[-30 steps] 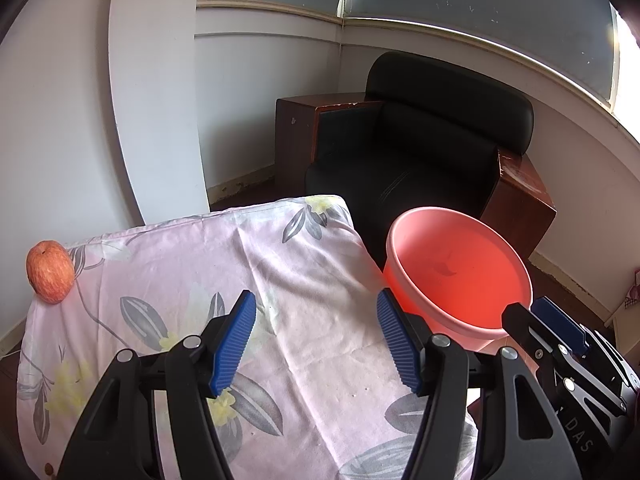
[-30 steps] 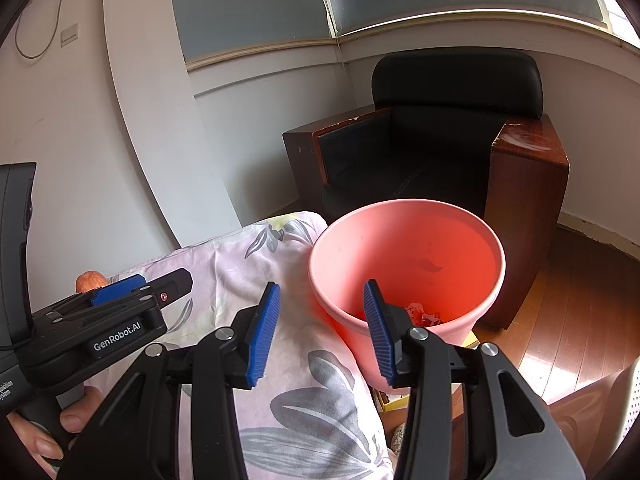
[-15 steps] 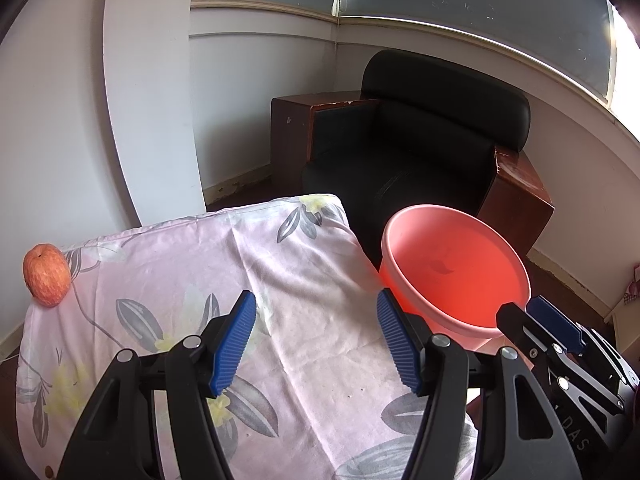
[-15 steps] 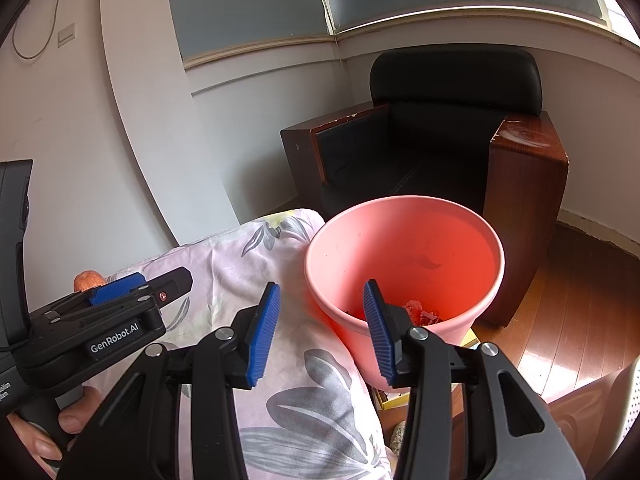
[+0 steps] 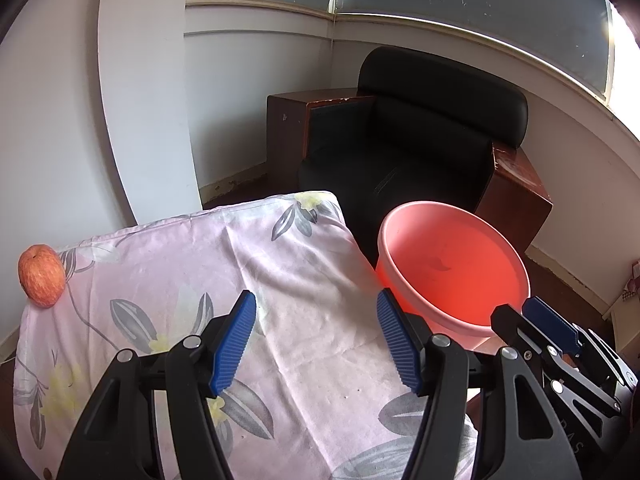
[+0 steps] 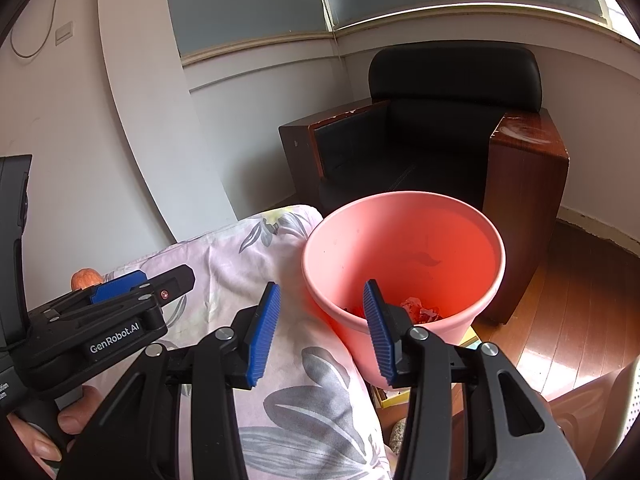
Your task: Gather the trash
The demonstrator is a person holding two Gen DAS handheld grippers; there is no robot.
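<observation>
A pink plastic bin [image 5: 454, 266] stands beside the right edge of a table covered by a floral cloth [image 5: 248, 272]. In the right wrist view the bin [image 6: 404, 248] holds crumpled trash [image 6: 416, 308] at its bottom. My left gripper [image 5: 316, 340] is open and empty above the cloth, left of the bin. My right gripper [image 6: 320, 332] is open and empty, over the bin's near rim and the cloth edge. An apple [image 5: 41, 275] lies at the table's far left corner.
A black armchair [image 5: 420, 144] with wooden arms [image 6: 524, 184] stands behind the bin in the room's corner. A white pillar [image 5: 148, 92] rises behind the table. Wooden floor [image 6: 580, 304] lies to the right of the bin.
Both grippers have drawn back slightly from the bin, so the bin and table appear a little farther away. Both stay open and empty.
</observation>
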